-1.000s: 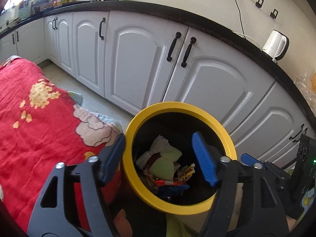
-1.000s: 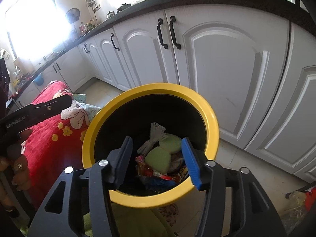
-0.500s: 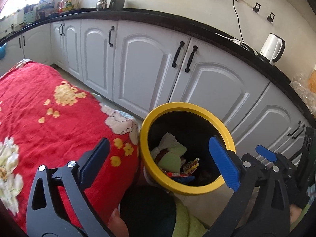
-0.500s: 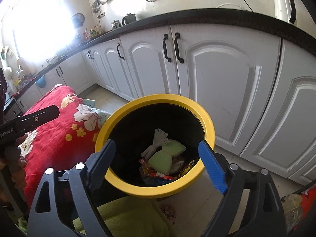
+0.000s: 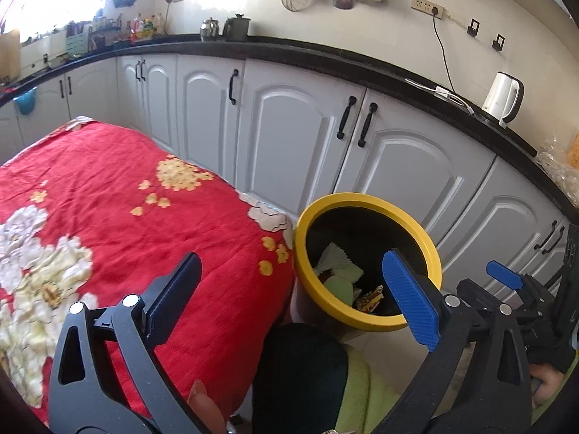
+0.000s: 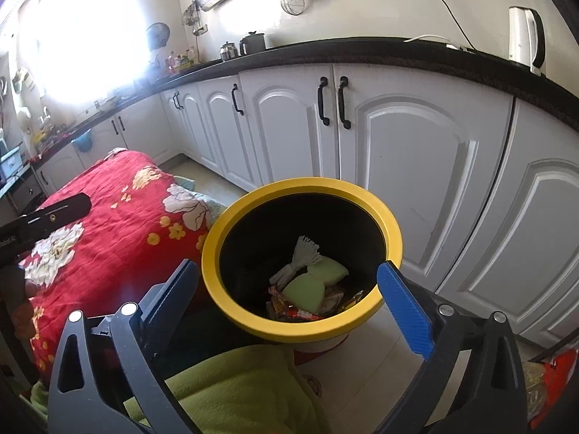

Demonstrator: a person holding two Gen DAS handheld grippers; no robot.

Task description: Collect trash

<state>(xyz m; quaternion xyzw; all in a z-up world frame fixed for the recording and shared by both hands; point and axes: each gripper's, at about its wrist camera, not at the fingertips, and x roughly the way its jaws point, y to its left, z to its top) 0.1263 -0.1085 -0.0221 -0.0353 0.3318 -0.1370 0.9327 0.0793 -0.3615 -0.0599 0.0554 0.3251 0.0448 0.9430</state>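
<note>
Both tongs pulled back from bin since earlier, now wide apart, empty: left tongs [image 5: 293,300], right tongs [image 6: 287,298] still opening. Trash [image 6: 307,289] inside yellow bin [image 6: 231,217], frame middle, beside red bed [image 5: 108,195].

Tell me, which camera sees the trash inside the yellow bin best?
The right wrist view: it looks down into the yellow bin, showing the trash. The left wrist view catches only a part behind the rim.

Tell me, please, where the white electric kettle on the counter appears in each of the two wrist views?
Left wrist: kettle at the right edge, above mid-height, on the black counter.
Right wrist: kettle in the upper right corner.
Shared landmark: the yellow-rimmed bin on the floor below.
</note>
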